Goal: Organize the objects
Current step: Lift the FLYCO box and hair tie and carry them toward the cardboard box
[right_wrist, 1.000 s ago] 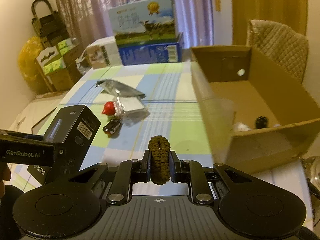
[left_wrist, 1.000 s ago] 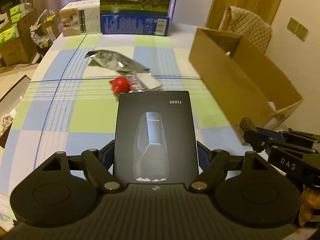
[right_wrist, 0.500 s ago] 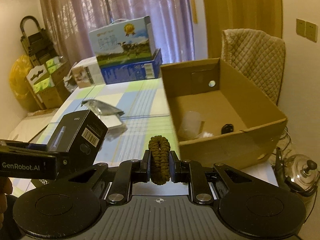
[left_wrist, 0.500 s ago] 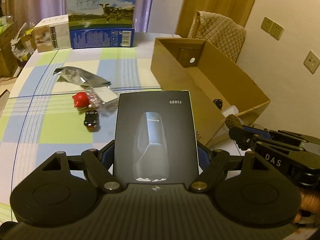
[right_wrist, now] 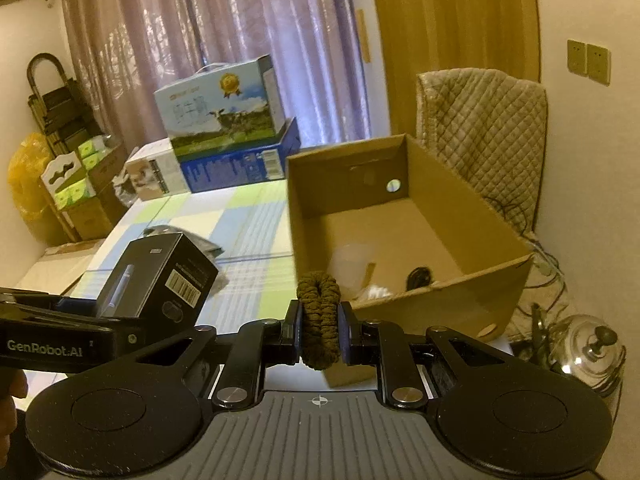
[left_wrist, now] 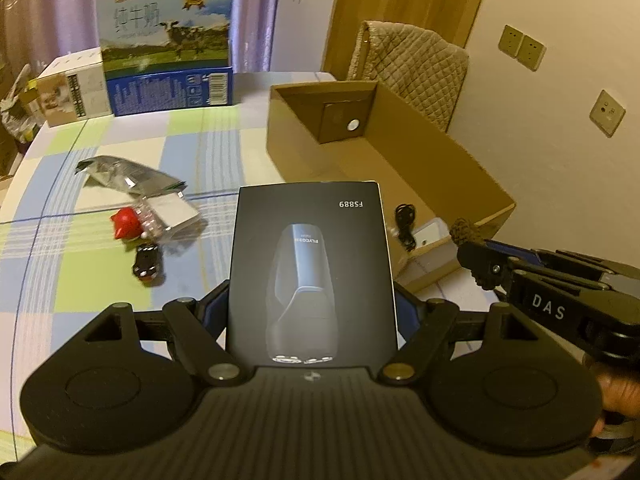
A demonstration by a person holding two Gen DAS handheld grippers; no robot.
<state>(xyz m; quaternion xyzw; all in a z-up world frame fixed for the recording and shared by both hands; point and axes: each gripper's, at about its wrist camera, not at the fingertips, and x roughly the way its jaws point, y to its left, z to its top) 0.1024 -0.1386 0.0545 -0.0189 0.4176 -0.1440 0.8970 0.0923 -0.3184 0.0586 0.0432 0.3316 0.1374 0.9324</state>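
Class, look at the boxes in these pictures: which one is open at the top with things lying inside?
The plain brown cardboard box at the table's right: open-topped, holding a black cable. The milk carton and black box are closed.

L wrist: above table, facing cardboard box (left_wrist: 400, 168), near | R wrist: nearer, facing its open top | shared: cardboard box (right_wrist: 460, 240)

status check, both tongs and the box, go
Left tongs shut on black shaver box. Right tongs shut on brown scrunchie. Cardboard box open ahead, nothing blocking it.
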